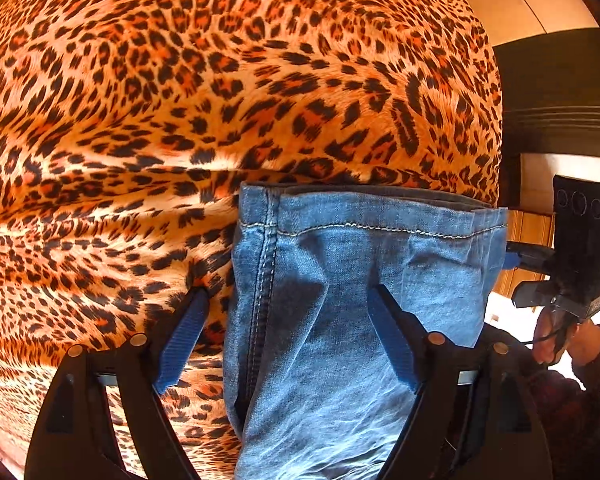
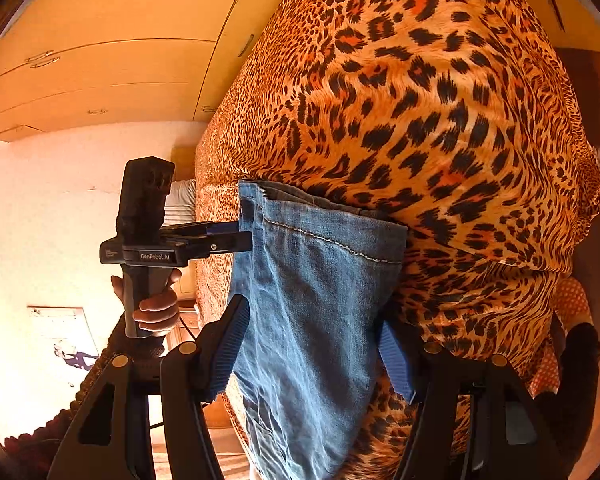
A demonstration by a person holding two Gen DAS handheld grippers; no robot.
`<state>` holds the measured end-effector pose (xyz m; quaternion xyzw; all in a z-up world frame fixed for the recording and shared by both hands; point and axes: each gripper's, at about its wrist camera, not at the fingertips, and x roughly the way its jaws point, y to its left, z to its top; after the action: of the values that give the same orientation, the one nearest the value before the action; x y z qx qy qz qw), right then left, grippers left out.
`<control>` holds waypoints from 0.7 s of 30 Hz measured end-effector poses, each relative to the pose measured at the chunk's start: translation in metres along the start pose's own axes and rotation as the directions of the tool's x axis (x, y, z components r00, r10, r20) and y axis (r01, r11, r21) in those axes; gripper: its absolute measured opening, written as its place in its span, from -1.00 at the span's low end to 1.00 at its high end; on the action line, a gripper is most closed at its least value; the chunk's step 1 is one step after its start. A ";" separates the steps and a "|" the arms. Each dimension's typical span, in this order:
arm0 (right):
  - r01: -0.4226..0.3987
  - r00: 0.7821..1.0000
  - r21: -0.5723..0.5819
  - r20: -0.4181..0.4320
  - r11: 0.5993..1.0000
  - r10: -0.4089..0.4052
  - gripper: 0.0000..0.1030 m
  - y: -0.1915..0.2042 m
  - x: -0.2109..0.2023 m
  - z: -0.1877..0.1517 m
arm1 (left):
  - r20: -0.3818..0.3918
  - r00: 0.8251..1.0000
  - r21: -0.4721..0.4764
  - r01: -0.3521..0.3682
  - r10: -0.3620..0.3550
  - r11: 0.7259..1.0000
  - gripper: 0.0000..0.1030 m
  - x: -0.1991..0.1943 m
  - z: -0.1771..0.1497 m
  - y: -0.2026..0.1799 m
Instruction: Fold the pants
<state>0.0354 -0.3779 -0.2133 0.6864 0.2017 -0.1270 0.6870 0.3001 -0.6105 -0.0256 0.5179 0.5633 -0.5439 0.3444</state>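
Observation:
Blue denim pants point(image 1: 340, 300) hang hem-up in front of a leopard-print bed cover point(image 1: 180, 100). My left gripper point(image 1: 288, 296) has its jaws spread wide, with the denim lying between the blue pads point(image 1: 182, 340). My right gripper point(image 2: 312, 320) also stands wide apart around the same pant leg point(image 2: 312, 300), pads point(image 2: 230, 344) at either edge. In the right wrist view, the left gripper point(image 2: 244, 236) meets the hem's left edge from the side. In the left wrist view, the right gripper point(image 1: 512, 256) meets the hem's right edge.
The leopard-print bed point(image 2: 440, 120) fills the space behind the pants. Wooden wardrobe doors point(image 2: 120, 40) stand beyond it. A pale wall point(image 2: 40, 220) lies to the left. The person's hand point(image 2: 156, 304) grips the left handle.

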 end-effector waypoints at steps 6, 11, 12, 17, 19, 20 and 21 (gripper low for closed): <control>-0.111 0.994 0.067 0.025 0.992 0.110 0.26 -0.007 0.006 0.012 | 0.061 0.997 0.046 -0.051 0.048 0.998 0.58 0.003 0.029 -0.033; -0.167 0.986 0.095 0.035 0.981 0.165 0.21 -0.014 0.004 0.015 | 0.119 0.986 0.059 -0.127 0.119 0.990 0.12 0.012 0.034 -0.044; -0.169 0.985 0.092 0.036 0.981 0.166 0.21 -0.013 0.003 0.015 | 0.132 0.985 0.049 -0.120 0.113 0.992 -0.05 0.008 0.033 -0.045; -0.089 0.996 0.034 0.028 0.995 0.088 -0.18 -0.009 0.011 0.024 | 0.152 0.985 -0.028 -0.080 0.084 0.996 -0.69 -0.006 0.023 -0.041; -0.014 1.000 0.010 0.015 1.000 0.014 -0.58 -0.004 0.016 0.026 | 0.166 0.983 -0.054 -0.071 0.079 0.996 -0.77 -0.010 0.016 -0.040; -0.005 1.000 0.006 0.015 1.000 0.005 -0.65 -0.002 0.017 0.026 | 0.178 0.981 -0.067 -0.062 0.073 0.996 -0.82 -0.012 0.013 -0.041; -0.001 1.000 -0.006 0.015 1.000 0.001 -0.65 0.002 0.017 0.027 | 0.191 0.979 -0.080 -0.053 0.067 0.995 -0.84 -0.015 0.009 -0.042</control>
<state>0.0544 -0.4029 -0.2199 0.6836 0.1968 -0.1313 0.6905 0.2621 -0.6171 -0.0025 0.4661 0.5312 -0.5595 0.4330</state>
